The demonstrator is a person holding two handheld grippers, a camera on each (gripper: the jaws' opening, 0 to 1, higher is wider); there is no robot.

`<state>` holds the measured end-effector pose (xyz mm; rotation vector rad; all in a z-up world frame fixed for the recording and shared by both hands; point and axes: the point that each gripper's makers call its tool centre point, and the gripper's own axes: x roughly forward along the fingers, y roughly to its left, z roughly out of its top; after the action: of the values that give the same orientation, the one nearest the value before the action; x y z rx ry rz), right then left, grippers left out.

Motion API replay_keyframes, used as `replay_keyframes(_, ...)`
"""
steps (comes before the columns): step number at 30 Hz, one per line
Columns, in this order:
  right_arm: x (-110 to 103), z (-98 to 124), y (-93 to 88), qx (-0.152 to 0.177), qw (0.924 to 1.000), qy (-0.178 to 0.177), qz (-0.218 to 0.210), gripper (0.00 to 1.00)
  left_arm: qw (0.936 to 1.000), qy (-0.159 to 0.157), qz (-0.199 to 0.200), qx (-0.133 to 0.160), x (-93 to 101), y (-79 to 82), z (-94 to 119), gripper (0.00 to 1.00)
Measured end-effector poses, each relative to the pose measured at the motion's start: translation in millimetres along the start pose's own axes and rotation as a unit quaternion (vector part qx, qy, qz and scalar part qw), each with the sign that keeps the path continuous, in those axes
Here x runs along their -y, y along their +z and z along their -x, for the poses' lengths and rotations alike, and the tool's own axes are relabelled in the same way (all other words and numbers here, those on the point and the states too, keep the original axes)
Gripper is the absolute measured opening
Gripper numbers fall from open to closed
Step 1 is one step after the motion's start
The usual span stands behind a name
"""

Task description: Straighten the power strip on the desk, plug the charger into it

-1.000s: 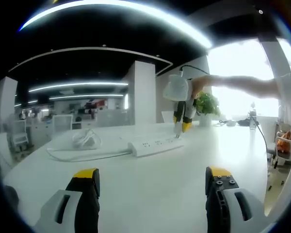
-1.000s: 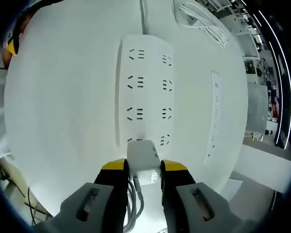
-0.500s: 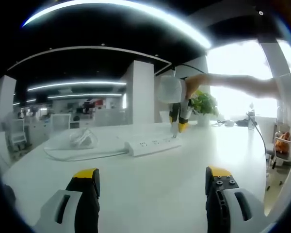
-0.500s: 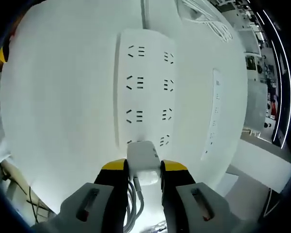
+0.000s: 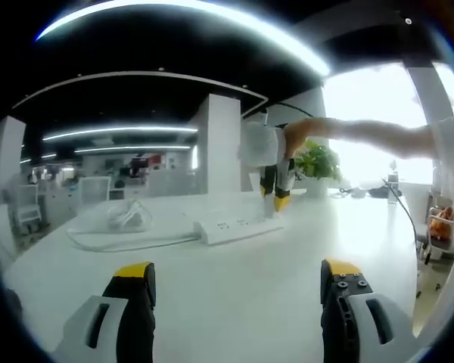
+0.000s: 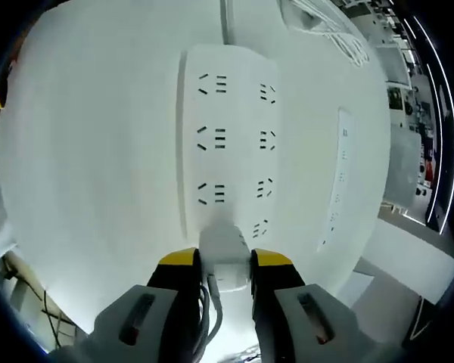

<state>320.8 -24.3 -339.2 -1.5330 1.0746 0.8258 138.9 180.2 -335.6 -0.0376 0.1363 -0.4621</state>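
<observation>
I see bare desk [image 5: 234, 280] before my left gripper [image 5: 238, 291]. Farther on, the power strip [image 5: 234, 225], its coiled cable [image 5: 125, 219] and my right gripper [image 5: 276, 198] stand in the way.

White power strip [image 6: 227, 144], white charger [image 6: 225, 253], seemingly white desk [image 6: 91, 151], yellow-tipped tongs [image 6: 223, 265].

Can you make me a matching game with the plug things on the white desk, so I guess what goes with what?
Things:
1. charger
2. power strip
3. left gripper
4. potted plant

Descriptions:
A. open, holding nothing
B. green, far back by the bright window
C. pinched between the right gripper's yellow-tipped jaws
D. lying flat on the desk, long and white with rows of sockets

Pairs: 1-C, 2-D, 3-A, 4-B
</observation>
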Motion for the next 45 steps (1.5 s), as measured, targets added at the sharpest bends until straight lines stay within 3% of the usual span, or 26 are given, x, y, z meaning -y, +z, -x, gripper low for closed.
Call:
replay_keyframes(8, -1.4, 0.9, -0.2, 0.009, 0.9999, -0.001, -0.009, 0.23, 0.9998, -0.018, -0.001, -0.006, 14.7, -5.0, -4.5, 0.93)
replay_keyframes(16, -2.0, -0.3, 2.7, 0.029, 0.9993, -0.014, -0.019, 0.23, 0.9999, -0.010, 0.004, -0.006, 12.9, -6.6, -2.9, 0.93)
replay_keyframes(20, 0.5, -4.9, 2.4, 0.080, 0.9961, -0.018, -0.034, 0.23, 0.9999, -0.012, 0.003, -0.004, 16.4, -6.8, -2.7, 0.93)
replay_keyframes(23, 1.8, -2.3, -0.4, 0.095, 0.9941, -0.033, -0.041, 0.23, 0.9999, -0.013, 0.003, -0.009, 18.0, -10.1, -3.8, 0.93)
replay_keyframes(25, 1.3, -2.3, 0.6, 0.096, 0.9940, -0.042, -0.034, 0.23, 0.9998, -0.013, 0.004, -0.011, 19.3, -11.3, -5.1, 0.93)
replay_keyframes(30, 1.2, -3.7, 1.4, 0.062, 0.9972, -0.036, -0.020, 0.24, 0.9998, -0.020, -0.002, -0.008, 26.8, -7.4, -6.2, 0.93)
replay_keyframes(42, -1.8, -6.0, 3.8, 0.085, 0.9953, -0.042, -0.016, 0.26, 0.9997, -0.018, -0.012, -0.003, 25.8, 2.2, -0.8, 0.93)
replay_keyframes(45, -1.5, -8.9, 6.6, 0.107, 0.9931, -0.044, -0.016, 0.27, 0.9999, -0.011, -0.011, -0.002, 21.1, 3.7, 2.1, 0.94)
